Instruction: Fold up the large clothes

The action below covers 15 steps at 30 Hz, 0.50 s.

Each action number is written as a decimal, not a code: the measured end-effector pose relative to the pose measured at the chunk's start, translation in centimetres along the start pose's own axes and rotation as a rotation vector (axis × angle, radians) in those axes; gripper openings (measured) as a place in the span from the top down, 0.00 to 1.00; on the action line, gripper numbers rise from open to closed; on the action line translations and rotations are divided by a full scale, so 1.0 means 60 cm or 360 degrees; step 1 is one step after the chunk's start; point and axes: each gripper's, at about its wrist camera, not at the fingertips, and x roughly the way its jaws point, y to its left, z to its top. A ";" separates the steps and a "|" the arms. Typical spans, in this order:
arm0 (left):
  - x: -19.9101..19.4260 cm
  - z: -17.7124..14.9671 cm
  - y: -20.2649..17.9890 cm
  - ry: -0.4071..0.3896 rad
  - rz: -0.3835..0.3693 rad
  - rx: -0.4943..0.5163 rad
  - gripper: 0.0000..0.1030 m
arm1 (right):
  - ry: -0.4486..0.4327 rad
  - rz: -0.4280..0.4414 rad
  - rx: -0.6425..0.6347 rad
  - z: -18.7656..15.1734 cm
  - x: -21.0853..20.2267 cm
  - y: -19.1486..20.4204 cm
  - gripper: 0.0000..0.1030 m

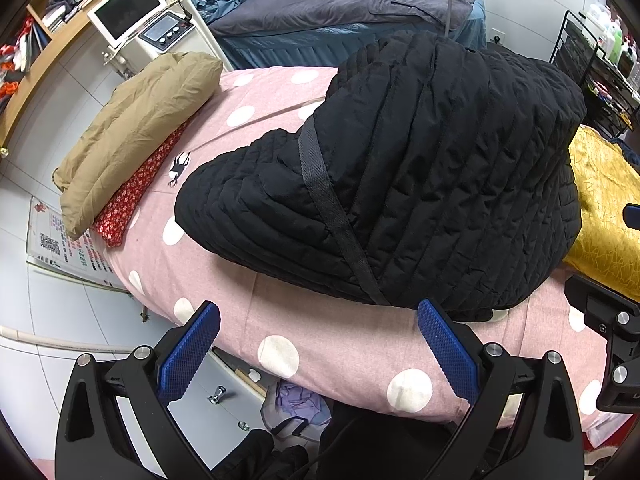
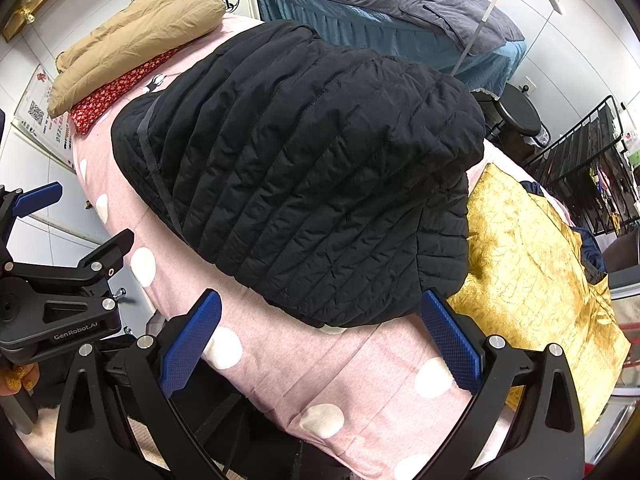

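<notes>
A black quilted jacket lies folded in a thick bundle on the pink polka-dot bed; a black strap runs across its near side. The same jacket fills the middle of the right wrist view. My left gripper hovers just in front of the jacket's near edge, open, nothing between its blue pads. My right gripper sits at the jacket's near right corner, also open and holding nothing. The left gripper's body shows at the left edge of the right wrist view.
A folded tan jacket rests on a red floral cloth at the bed's far left. A yellow cloth lies right of the black jacket. A blue bed with a grey blanket, a white machine and a black wire rack stand beyond.
</notes>
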 end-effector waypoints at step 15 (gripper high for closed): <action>0.000 0.000 0.000 0.0002 -0.0002 -0.0003 0.06 | 0.0005 -0.0002 -0.0002 -0.003 0.001 0.002 0.05</action>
